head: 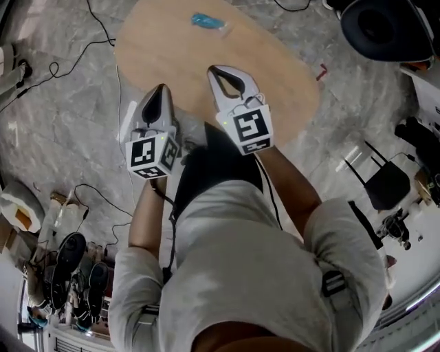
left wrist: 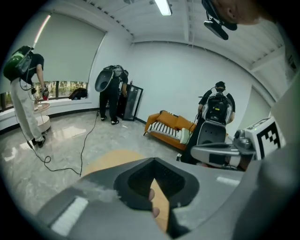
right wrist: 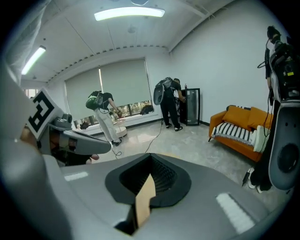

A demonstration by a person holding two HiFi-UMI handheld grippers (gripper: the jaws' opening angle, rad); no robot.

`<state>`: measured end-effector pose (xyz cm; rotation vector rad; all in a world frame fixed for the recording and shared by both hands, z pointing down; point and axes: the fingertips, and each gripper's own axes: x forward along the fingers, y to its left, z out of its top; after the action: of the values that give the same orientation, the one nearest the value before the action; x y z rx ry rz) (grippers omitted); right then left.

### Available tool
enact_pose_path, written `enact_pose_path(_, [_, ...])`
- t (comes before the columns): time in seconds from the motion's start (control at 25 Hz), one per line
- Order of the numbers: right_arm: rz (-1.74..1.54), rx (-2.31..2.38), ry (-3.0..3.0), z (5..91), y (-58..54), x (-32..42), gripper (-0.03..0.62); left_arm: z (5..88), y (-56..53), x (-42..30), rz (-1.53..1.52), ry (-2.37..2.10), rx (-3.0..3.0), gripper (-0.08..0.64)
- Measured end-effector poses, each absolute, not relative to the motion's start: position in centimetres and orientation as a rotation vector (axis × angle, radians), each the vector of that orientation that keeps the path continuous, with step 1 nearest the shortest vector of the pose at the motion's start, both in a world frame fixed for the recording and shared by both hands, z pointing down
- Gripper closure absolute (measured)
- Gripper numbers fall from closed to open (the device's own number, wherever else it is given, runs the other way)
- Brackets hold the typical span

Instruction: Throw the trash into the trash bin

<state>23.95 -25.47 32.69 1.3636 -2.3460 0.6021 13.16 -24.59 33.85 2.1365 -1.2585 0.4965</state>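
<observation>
left tool (head: 162, 88) and right tool (head: 215, 69) hang pinched shut and empty by the wooden table (head: 278, 75).

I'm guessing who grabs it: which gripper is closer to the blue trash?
Right. The right gripper is over the table, nearer the blue trash; the left gripper is farther back-left.

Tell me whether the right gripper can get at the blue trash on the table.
Probably yes: the blue trash lies alone on the far side of the table, only bare tabletop between it and the right gripper, whose shut jaws must open first.
</observation>
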Motion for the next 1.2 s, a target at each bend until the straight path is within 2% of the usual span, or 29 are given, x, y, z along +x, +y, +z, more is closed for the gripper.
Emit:
enact_pose_path(0.56, [0.601,1.272,-2.133,47.5,-28.7,28.5,0.584,44.8,-26.9,14.8,0.568,-1.241,2.035,0.541])
enact_pose_path(0.88, [0.679,1.281,-2.024,55.3,-30.3,30.8,0.584,50.8,-27.6,18.2,0.608,-1.122,2.039,0.541])
enact_pose_path(1.2, [0.512,1.168,-1.949,60.7,-32.4,30.7,0.583,54.6,-27.1,18.2,0.637,-1.070,2.017,0.541])
